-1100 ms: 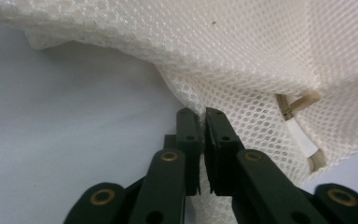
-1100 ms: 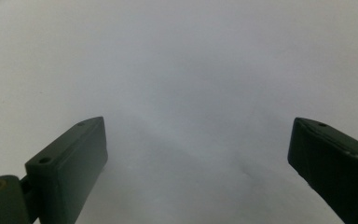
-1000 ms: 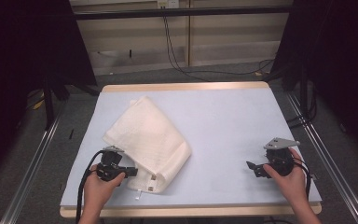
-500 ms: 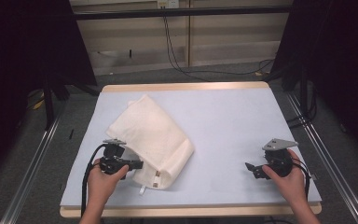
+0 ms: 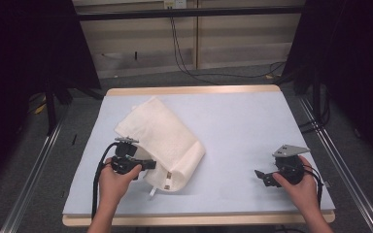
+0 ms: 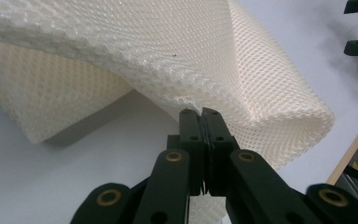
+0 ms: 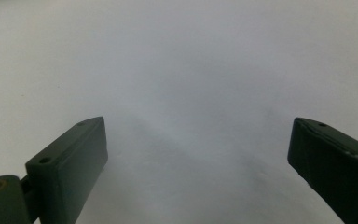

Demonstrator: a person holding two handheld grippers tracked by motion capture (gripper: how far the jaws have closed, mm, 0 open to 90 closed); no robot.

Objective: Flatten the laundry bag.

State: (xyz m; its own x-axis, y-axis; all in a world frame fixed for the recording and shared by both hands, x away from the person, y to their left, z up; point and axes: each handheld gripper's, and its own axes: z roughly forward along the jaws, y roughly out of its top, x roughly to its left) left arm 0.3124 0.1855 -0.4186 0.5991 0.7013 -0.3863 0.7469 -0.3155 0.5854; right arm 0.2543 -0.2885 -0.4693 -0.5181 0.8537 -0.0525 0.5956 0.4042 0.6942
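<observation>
Lifted, curled edge of cream waffle-knit towel (image 5: 160, 141) in left hand-held gripper (image 6: 204, 122)

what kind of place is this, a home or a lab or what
Most likely a lab or recording workspace, not a home: a pale blue-topped table on a metal frame, dark curtains at both sides, loose black cables down the back wall, and a cream mesh cloth.

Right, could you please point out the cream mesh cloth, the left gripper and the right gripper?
Cream mesh cloth (image 5: 162, 133): high view, middle of its upper layer.
Left gripper (image 6: 204, 122): left gripper view, tips shut on the cloth's edge.
Right gripper (image 7: 198, 144): right gripper view, midway between its open tips.
</observation>
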